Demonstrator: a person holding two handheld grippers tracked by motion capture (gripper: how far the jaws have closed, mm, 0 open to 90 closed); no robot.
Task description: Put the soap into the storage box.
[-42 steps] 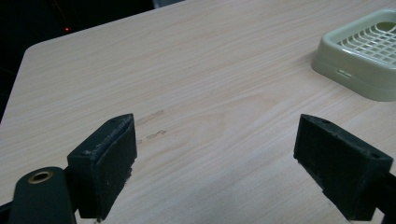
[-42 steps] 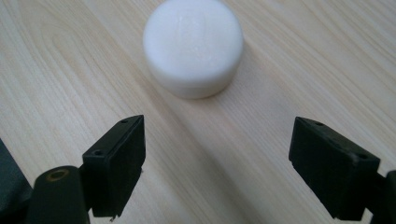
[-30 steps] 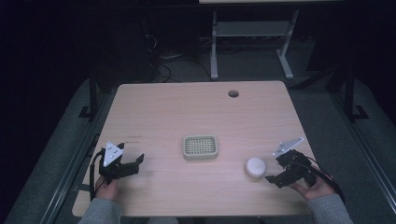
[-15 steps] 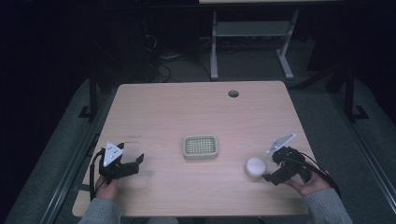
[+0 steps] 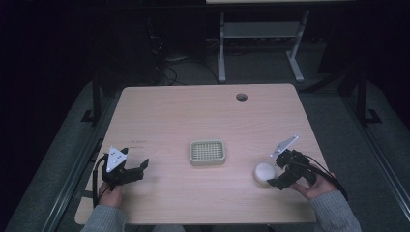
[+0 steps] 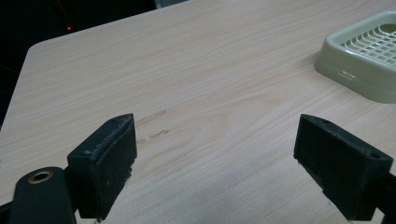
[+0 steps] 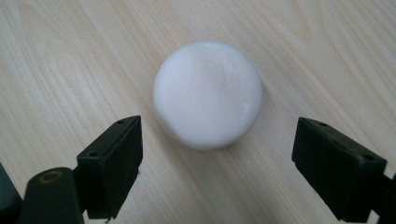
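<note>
A round white soap bar (image 5: 264, 172) (image 7: 208, 93) lies flat on the wooden table at the right. My right gripper (image 5: 276, 177) (image 7: 233, 172) is open just to its right and tilted down at it; the soap sits just ahead of its two black pads, a little apart from them. A pale green soap dish (image 5: 207, 152) (image 6: 364, 56) with a grid top stands at the table's middle. My left gripper (image 5: 140, 169) (image 6: 224, 172) is open near the front left, low over bare wood, with nothing between its pads.
The wooden table (image 5: 193, 116) has a round cable hole (image 5: 241, 97) at its far right. Behind the table stands the white frame of another desk (image 5: 256, 34) with cables on the dark floor. The table's front edge is close under both hands.
My right gripper has moved left and closer to the white soap and tipped down toward it. The left gripper has stayed where it was.
</note>
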